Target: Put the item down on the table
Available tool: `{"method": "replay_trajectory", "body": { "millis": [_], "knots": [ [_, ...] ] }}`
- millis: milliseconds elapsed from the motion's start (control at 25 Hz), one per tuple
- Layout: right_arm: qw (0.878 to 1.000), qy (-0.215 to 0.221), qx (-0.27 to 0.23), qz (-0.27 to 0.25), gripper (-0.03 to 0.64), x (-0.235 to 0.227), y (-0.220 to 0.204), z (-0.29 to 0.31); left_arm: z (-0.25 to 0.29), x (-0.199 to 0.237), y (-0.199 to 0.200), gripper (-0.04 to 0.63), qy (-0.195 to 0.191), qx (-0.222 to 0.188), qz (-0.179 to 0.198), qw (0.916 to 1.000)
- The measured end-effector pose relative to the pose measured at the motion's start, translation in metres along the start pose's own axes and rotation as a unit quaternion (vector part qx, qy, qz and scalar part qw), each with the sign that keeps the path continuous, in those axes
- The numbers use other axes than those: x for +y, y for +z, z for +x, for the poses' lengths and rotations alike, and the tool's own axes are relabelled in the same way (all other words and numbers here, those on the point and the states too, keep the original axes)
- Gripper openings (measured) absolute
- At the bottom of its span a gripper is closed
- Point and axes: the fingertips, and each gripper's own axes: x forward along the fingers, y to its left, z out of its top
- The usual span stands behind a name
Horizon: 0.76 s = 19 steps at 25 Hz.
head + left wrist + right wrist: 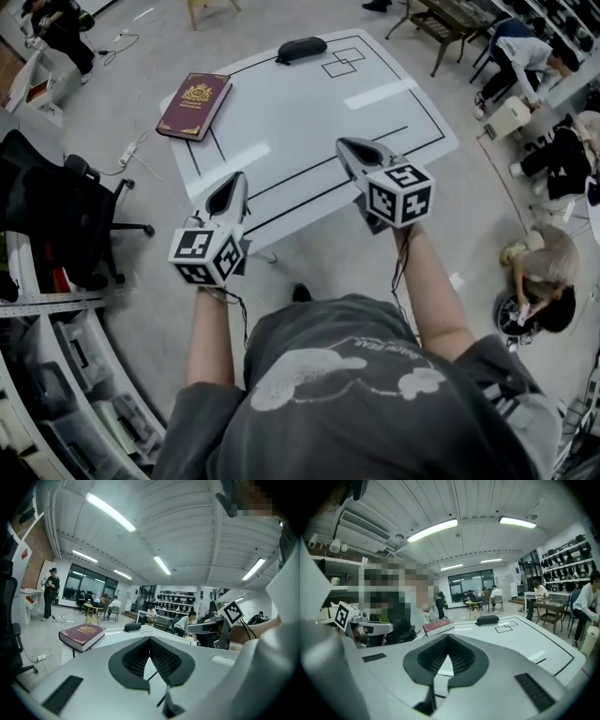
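- left gripper (233,180) and right gripper (347,147): jaws pressed together, empty, at the desk's (309,117) 6 o'clock edge.
- maroon book (194,105) lies at 10 o'clock, black case (301,49) at 12.

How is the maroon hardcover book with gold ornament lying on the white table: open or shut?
Shut. The maroon hardcover book lies flat on the white table, gold-stamped cover up, by a corner.

Book (194,105) maroon, gold ornament; table (281,122) white, black lines; pouch (301,49) black; office chair (56,211) black.
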Motion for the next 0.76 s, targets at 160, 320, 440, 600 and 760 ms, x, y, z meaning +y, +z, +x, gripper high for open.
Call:
{"method": "replay_trajectory", "body": {
  "millis": [160, 320, 440, 600, 760],
  "knots": [
    [1.0, 0.005, 0.0, -0.003, -0.003, 0.001, -0.007, -0.025, -0.004, -0.025, -0.002, 0.002, 0.0, 0.003, 0.003, 1.0],
    [1.0, 0.014, 0.002, -0.006, -0.003, 0.005, -0.014, -0.055, -0.011, -0.054, -0.003, 0.002, 0.004, 0.004, 0.005, 1.0],
    [1.0, 0.021, -0.002, -0.011, -0.003, 0.007, -0.019, -0.078, -0.017, -0.079, -0.006, 0.002, 0.005, 0.003, 0.009, 0.9999],
    [0.999, 0.031, -0.001, -0.015, -0.003, 0.012, -0.034, -0.107, -0.028, -0.11, -0.017, 0.002, 0.008, 0.005, 0.012, 0.9999],
    [0.999, 0.04, 0.004, -0.016, -0.003, 0.014, -0.046, -0.134, -0.04, -0.138, -0.026, 0.002, 0.013, 0.008, 0.011, 0.9998]
  ]
}}
